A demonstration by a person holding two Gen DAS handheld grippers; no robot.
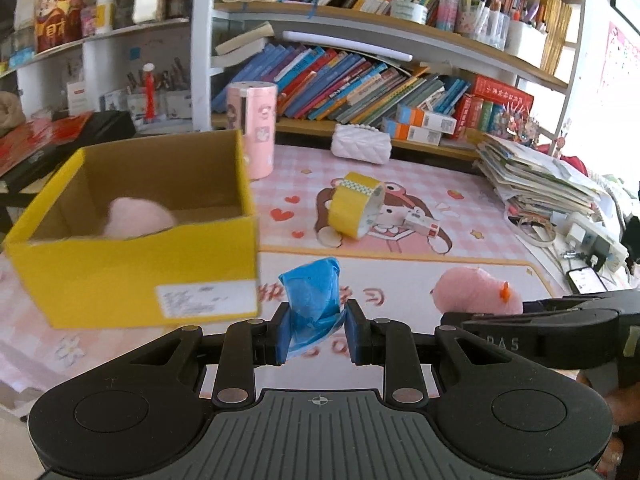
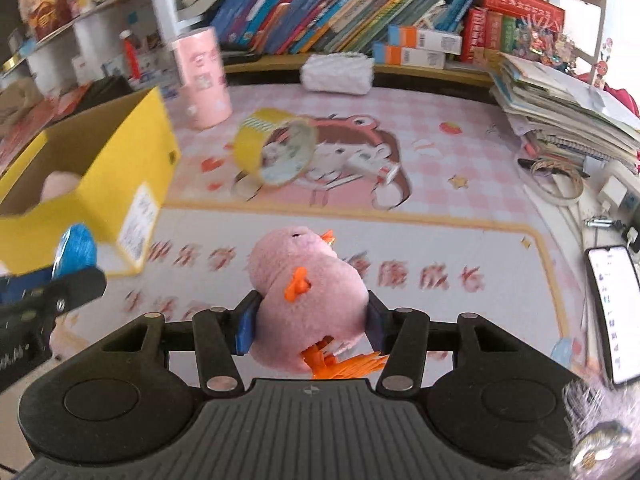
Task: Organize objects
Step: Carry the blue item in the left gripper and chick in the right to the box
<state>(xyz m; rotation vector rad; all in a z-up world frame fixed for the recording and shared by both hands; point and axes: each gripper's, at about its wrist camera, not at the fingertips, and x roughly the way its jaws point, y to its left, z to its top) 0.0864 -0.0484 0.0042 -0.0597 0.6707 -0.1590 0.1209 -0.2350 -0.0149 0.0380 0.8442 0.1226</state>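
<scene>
Left gripper [image 1: 317, 330] is clamped on a crumpled blue bag [image 1: 313, 298], held clear of the mat. Right gripper [image 2: 311, 322] is clamped on a pink plush toy [image 2: 308, 284], also lifted. The yellow box [image 1: 132, 276] sits at ten o'clock of the left gripper; one pink soft item [image 1: 136, 216] already lies inside. A yellow tape roll [image 1: 356, 208] remains on the mat at one o'clock. Recommendation: carry each load above the box rim, centre over the opening, then release; avoid the two grippers colliding.
</scene>
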